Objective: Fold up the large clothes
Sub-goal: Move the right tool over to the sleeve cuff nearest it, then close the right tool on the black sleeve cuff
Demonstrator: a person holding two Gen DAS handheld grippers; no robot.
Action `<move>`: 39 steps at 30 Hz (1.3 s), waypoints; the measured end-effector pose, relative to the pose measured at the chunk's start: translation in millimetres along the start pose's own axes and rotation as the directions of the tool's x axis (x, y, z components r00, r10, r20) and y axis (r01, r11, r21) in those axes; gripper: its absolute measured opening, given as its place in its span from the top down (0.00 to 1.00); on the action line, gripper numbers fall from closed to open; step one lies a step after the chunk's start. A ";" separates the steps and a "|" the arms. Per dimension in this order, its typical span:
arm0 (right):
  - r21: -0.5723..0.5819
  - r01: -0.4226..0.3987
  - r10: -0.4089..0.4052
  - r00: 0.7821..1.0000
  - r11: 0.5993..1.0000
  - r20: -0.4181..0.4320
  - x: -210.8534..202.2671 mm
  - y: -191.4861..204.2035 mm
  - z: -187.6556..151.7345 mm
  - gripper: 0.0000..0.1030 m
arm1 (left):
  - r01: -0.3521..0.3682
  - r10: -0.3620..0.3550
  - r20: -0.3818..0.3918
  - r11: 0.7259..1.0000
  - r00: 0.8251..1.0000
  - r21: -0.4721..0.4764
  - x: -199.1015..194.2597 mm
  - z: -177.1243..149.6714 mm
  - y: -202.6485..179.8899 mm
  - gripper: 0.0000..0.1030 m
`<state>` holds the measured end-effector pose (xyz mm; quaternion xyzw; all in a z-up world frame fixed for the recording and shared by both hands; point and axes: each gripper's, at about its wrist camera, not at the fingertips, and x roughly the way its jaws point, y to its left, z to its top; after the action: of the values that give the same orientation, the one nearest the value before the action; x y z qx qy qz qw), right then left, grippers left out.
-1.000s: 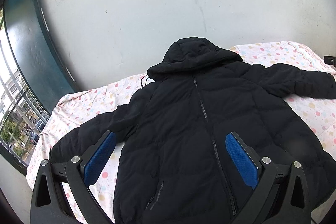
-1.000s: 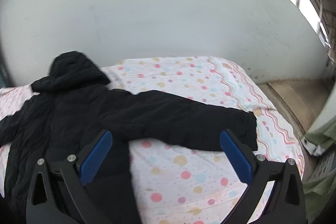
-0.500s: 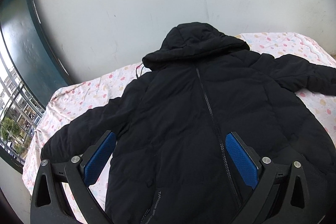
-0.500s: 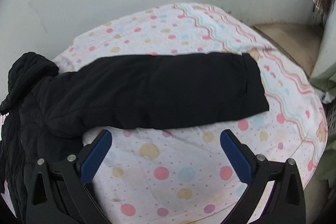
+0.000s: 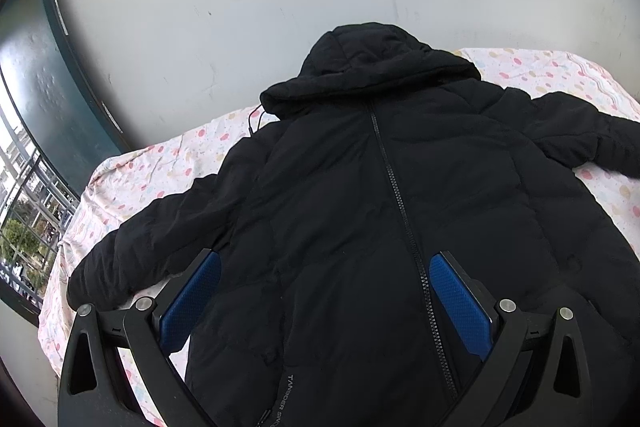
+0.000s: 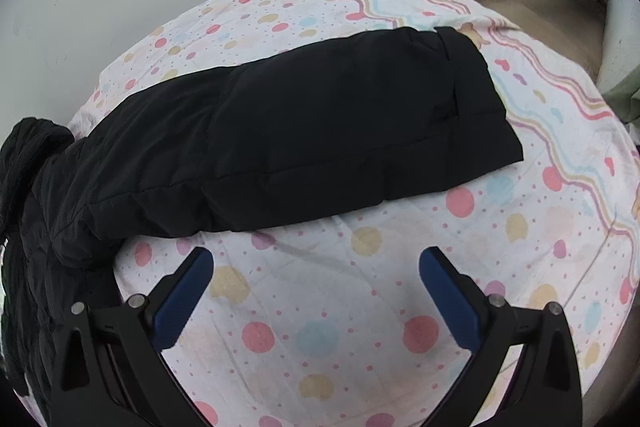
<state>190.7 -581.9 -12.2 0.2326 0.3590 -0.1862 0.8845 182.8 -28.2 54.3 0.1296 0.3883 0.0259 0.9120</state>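
A black hooded puffer jacket (image 5: 380,211) lies flat and zipped on a bed, hood toward the wall, both sleeves spread out. My left gripper (image 5: 324,263) hovers open over the jacket's lower front, its blue pads (image 5: 460,303) either side of the zipper area, nothing held. In the right wrist view the jacket's right sleeve (image 6: 320,139) stretches across the sheet, cuff (image 6: 476,95) to the right. My right gripper (image 6: 316,259) is open just short of the sleeve's near edge, above bare sheet.
The bed carries a white sheet with coloured dots and wavy stripes (image 6: 320,307). A pale wall (image 5: 280,7) runs behind the bed. A dark window frame (image 5: 48,87) and railing stand at the left. Floor (image 6: 552,23) and a greenish cloth (image 6: 624,95) lie past the bed's right side.
Both grippers have moved in closer and lower. The jacket body fills more of the left view. The right view has tipped down onto the right sleeve, which now looms larger.
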 end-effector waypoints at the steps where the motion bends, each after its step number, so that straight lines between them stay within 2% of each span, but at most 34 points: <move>1: 0.010 -0.010 0.010 1.000 1.000 0.000 1.4 -2.1 0.5 0.00 | 0.001 -0.001 -0.003 1.000 1.000 0.002 1.2 -0.4 -0.5 0.01; 9: 0.157 -0.105 0.106 0.994 0.982 -0.003 15.4 -38.0 5.7 0.00 | 0.015 -0.015 -0.025 1.000 1.000 0.002 8.8 -5.4 3.7 0.01; 12: 0.220 -0.150 0.147 0.989 0.964 0.027 18.2 -54.7 9.8 0.00 | 0.016 -0.015 -0.028 1.000 0.999 0.006 9.7 -7.7 5.5 0.01; 14: 0.239 -0.172 0.165 0.985 0.956 0.047 18.3 -59.8 14.6 0.01 | 0.014 -0.014 -0.032 1.000 0.999 0.005 10.5 -8.9 6.5 0.01; 15: 0.258 -0.185 0.174 0.983 0.948 0.065 18.5 -63.9 17.9 0.06 | 0.014 -0.014 -0.037 1.000 0.999 0.002 11.5 -9.6 7.2 0.01; 16: 0.278 -0.197 0.183 0.980 0.940 0.078 19.4 -68.1 20.8 0.15 | 0.014 -0.014 -0.041 1.000 0.999 0.000 12.2 -9.9 7.8 0.01; 18: 0.334 -0.225 0.204 0.974 0.915 0.099 22.6 -80.3 26.1 0.22 | 0.014 -0.015 -0.046 1.000 0.999 -0.007 13.6 -11.2 9.4 0.01; 22: 0.420 -0.297 0.257 0.955 0.857 0.150 26.0 -101.3 33.8 0.30 | 0.012 -0.012 -0.055 1.000 0.998 -0.011 15.2 -13.2 10.7 0.01; 28: 0.479 -0.353 0.286 0.935 0.804 0.209 31.3 -116.6 41.9 0.30 | 0.005 -0.006 -0.065 1.000 0.998 -0.010 15.2 -14.5 8.8 0.01; 35: 0.528 -0.452 0.329 0.891 0.719 0.314 40.6 -128.8 45.1 0.31 | 0.000 0.000 -0.071 1.000 0.997 0.004 14.2 -15.5 6.7 0.01; 36: 0.529 -0.451 0.323 0.890 0.718 0.320 40.8 -128.6 46.4 0.45 | 0.000 0.000 -0.073 1.000 0.997 0.004 14.2 -15.6 6.5 0.01; 37: 0.535 -0.434 0.305 0.899 0.725 0.315 41.4 -128.2 48.0 0.53 | 0.001 -0.001 -0.075 1.000 0.997 0.004 14.4 -15.5 6.4 0.01; 39: 0.559 -0.433 0.305 0.900 0.707 0.312 46.3 -130.8 47.5 0.66 | 0.003 -0.003 -0.074 1.000 0.997 0.004 13.6 -15.7 6.8 0.01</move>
<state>183.0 -722.9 -51.8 0.5553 0.1353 -0.1334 0.8096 181.4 -16.3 36.1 0.1299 0.4220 0.0286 0.8968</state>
